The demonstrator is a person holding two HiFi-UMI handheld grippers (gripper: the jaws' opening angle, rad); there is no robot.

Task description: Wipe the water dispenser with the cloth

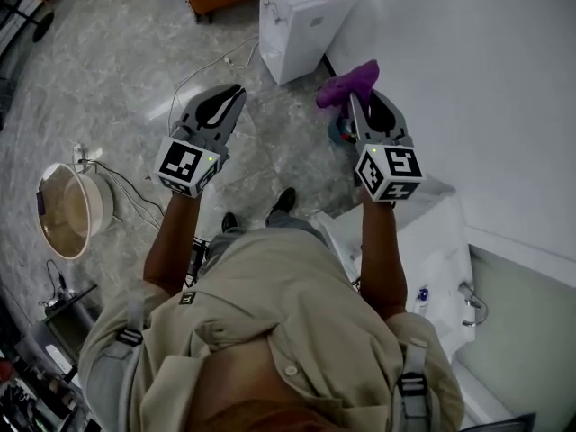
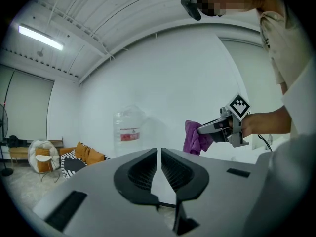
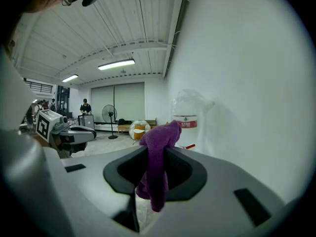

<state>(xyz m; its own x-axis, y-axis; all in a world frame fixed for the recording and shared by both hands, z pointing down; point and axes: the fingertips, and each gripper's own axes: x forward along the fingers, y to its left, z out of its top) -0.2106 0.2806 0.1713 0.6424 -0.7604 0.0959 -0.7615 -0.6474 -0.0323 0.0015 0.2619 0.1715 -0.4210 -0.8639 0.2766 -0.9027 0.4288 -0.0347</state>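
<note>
Looking down through the head view, the person stands on a grey marbled floor [image 1: 117, 70] with both arms held out in front. The left gripper [image 1: 232, 95], at 10 o'clock from the frame's centre, has its dark jaws pressed together on nothing. The right gripper [image 1: 358, 106], at 2 o'clock, pinches a soft purple cloth [image 1: 349, 84] that bunches up above its tips. The white box-shaped water dispenser [image 1: 301, 21] stands at 12 o'clock against the white wall, well apart from both grippers, and the cloth touches no part of it.

From the left gripper view, the jaws meet along a thin slit with nothing between them. Beyond them, at 11 o'clock, a clear water bottle with a red label [image 2: 129, 127] shows pale against the wall. At 2 o'clock the right gripper is seen from the side, the cloth hanging from its tips.

From the right gripper view, the cloth is clamped between the jaws, its top fold rising above them and its loose end drooping below. The bottle sits beyond at 1 o'clock, apart from the cloth.

Judging by these views, the wiping has not begun. The cloth is in hand, which is the first part. Bringing it to the dispenser and rubbing its surfaces are all left to do.
</note>
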